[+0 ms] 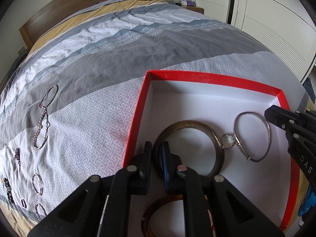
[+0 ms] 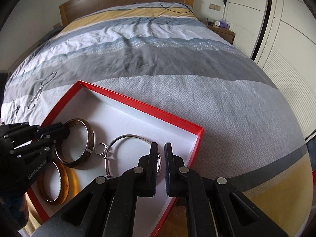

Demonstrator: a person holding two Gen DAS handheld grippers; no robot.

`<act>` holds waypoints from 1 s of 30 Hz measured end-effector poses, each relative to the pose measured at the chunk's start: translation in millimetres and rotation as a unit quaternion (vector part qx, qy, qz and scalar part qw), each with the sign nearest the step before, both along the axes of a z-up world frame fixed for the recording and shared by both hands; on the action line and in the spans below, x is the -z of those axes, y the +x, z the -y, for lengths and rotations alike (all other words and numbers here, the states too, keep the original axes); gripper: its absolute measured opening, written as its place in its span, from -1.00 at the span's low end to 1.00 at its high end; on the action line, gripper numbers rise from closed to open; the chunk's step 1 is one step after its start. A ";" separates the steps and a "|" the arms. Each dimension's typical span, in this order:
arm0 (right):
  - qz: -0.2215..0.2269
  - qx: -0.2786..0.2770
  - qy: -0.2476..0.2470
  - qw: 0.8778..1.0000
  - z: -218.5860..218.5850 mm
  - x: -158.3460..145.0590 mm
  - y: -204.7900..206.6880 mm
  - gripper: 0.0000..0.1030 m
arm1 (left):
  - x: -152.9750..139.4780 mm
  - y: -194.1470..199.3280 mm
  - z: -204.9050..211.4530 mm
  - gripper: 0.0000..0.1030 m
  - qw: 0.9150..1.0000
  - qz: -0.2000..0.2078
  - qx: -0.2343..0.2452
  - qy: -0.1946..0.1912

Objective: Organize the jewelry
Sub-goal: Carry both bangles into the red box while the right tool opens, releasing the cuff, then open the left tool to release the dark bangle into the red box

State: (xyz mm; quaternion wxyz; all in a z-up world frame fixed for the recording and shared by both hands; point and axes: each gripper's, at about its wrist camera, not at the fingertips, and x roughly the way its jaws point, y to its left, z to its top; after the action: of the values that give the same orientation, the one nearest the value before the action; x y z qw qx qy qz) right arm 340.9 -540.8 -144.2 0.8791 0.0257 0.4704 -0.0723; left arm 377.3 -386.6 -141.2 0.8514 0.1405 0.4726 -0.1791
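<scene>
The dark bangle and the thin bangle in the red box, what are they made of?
The dark bangle looks like polished brown wood or horn, streaky and shiny, with a silvery metal lining. The thin bangle looks like silver-coloured metal: slim, grey, glinting. The red box looks like glossy card, white inside.

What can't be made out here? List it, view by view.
- Left wrist view: amber bangle, mostly behind the left gripper.
- Right wrist view: silver bracelet, near end behind the right gripper.
- Left wrist view: dark pieces at the left edge, too small to identify.
</scene>
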 end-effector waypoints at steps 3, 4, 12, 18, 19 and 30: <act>0.000 -0.001 -0.006 1.000 -1.5 -2.4 -0.8 -0.87 | -1.7 1.0 -2.9 -0.80 1.000 -0.009 -0.001 -0.010; 0.002 0.000 -0.008 1.000 -1.9 -4.4 -2.4 -0.87 | -2.8 0.9 -4.3 -0.80 1.000 -0.012 -0.001 -0.014; 0.029 0.004 -0.001 1.000 -7.7 -35.2 -23.8 -0.67 | -29.9 -12.3 -15.1 -0.74 0.999 -0.010 0.003 -0.038; 0.051 0.014 0.000 0.999 -15.0 -70.2 -53.4 -0.54 | -69.2 -36.6 -39.5 -0.73 0.998 0.008 -0.003 -0.067; 0.055 0.017 0.001 0.998 -16.9 -77.0 -60.1 -0.54 | -76.7 -42.5 -47.5 -0.73 0.997 0.011 -0.007 -0.076; 0.104 0.026 0.022 0.994 -57.2 -141.1 -131.0 -0.29 | -133.6 -107.1 -132.6 -0.73 0.996 0.036 -0.040 -0.077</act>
State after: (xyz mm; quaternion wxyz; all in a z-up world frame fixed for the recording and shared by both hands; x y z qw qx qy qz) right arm 209.8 -483.5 -3.1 0.9202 0.0650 0.3773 -0.0814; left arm 270.2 -254.0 -7.7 0.8825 0.0619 0.4319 -0.1754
